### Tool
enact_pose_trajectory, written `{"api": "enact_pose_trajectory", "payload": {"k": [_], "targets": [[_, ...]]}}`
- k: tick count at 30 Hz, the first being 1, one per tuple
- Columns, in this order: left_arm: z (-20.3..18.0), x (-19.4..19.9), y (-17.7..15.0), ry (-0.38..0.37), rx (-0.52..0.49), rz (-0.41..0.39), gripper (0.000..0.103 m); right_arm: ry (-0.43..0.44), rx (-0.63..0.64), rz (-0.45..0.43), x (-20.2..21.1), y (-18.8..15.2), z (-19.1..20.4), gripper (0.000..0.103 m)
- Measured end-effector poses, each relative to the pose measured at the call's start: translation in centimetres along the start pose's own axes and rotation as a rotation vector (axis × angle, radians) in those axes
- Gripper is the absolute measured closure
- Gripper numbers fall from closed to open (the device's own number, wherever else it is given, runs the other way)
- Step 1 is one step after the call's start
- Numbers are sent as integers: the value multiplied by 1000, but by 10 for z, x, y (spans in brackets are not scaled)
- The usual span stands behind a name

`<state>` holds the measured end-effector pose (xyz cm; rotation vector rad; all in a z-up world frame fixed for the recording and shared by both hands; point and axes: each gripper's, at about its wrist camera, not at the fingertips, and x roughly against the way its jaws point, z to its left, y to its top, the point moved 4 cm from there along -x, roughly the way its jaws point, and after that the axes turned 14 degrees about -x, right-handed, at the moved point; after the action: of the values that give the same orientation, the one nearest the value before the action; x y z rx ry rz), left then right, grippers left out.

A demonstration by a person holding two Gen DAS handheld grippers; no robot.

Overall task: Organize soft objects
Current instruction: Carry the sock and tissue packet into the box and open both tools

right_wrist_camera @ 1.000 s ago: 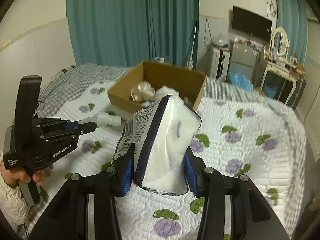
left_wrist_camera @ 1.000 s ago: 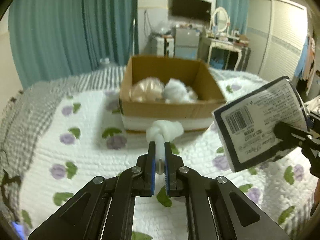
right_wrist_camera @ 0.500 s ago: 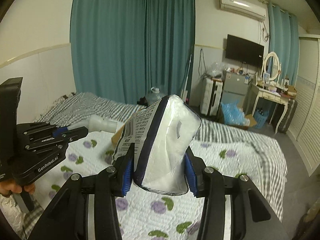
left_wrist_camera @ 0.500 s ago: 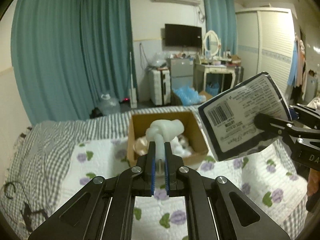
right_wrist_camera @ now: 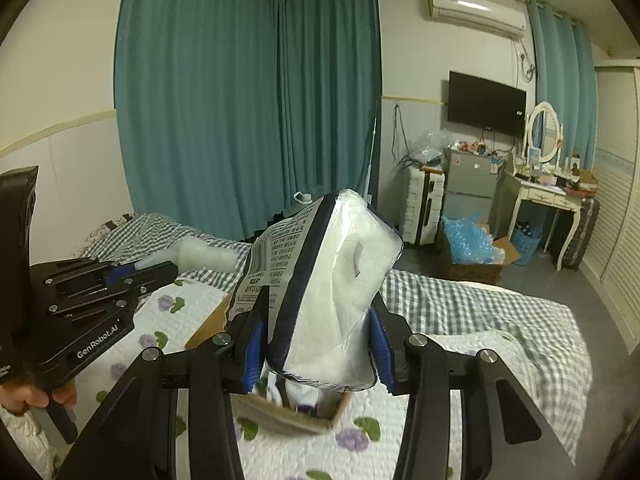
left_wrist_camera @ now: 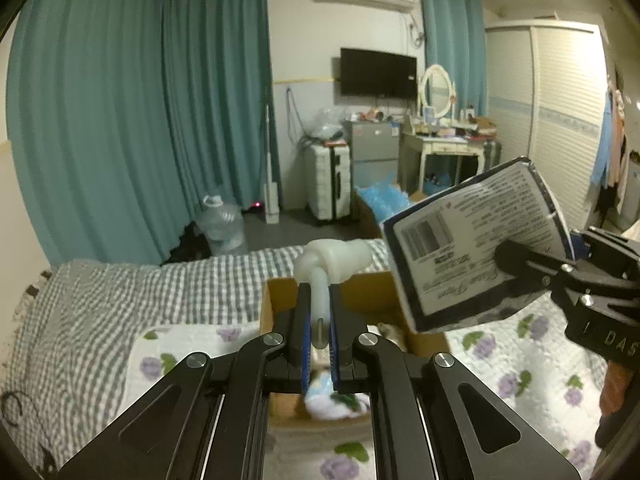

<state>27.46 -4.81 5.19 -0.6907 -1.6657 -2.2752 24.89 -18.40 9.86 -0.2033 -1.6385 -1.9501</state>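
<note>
My left gripper (left_wrist_camera: 319,312) is shut on a knotted white plastic bag (left_wrist_camera: 334,258) and holds it over the open cardboard box (left_wrist_camera: 280,300) on the bed. My right gripper (right_wrist_camera: 316,332) is shut on a navy-edged pack of white tissues (right_wrist_camera: 320,280), also above the box (right_wrist_camera: 208,326). The pack shows at the right of the left wrist view (left_wrist_camera: 476,244). The left gripper and its bag (right_wrist_camera: 204,256) show at the left of the right wrist view. Soft white items (left_wrist_camera: 336,402) lie inside the box, mostly hidden by the fingers.
The box stands on a white quilt with purple flowers (left_wrist_camera: 180,360) over a checked sheet (left_wrist_camera: 120,300). Beyond the bed are teal curtains (left_wrist_camera: 120,120), a water jug (left_wrist_camera: 222,224), a suitcase (left_wrist_camera: 328,188), a dressing table (left_wrist_camera: 440,152) and a wardrobe (left_wrist_camera: 560,120).
Both grippers have risen and moved forward over the box with their loads. The box has dropped from the middle of each view to below the fingers.
</note>
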Motion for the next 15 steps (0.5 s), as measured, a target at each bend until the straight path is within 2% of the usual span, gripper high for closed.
{"api": "enact_pose_trajectory", "payload": {"k": [4,10,12,15], "targets": [[0,-44,-18,-3,1,53,97,31,-45,59,-53,-11,-11,59],[-5,-103,-59,-16,4,151,97,100,-158,227,-139,-54,-33,59],[-6,-115,-68,-19,1,174,97,99,-163,282,-162,-68,-38,59],[-9,-126,-78,-32,-9,198,96,96,-146,290,-177,-75,-39,54]]}}
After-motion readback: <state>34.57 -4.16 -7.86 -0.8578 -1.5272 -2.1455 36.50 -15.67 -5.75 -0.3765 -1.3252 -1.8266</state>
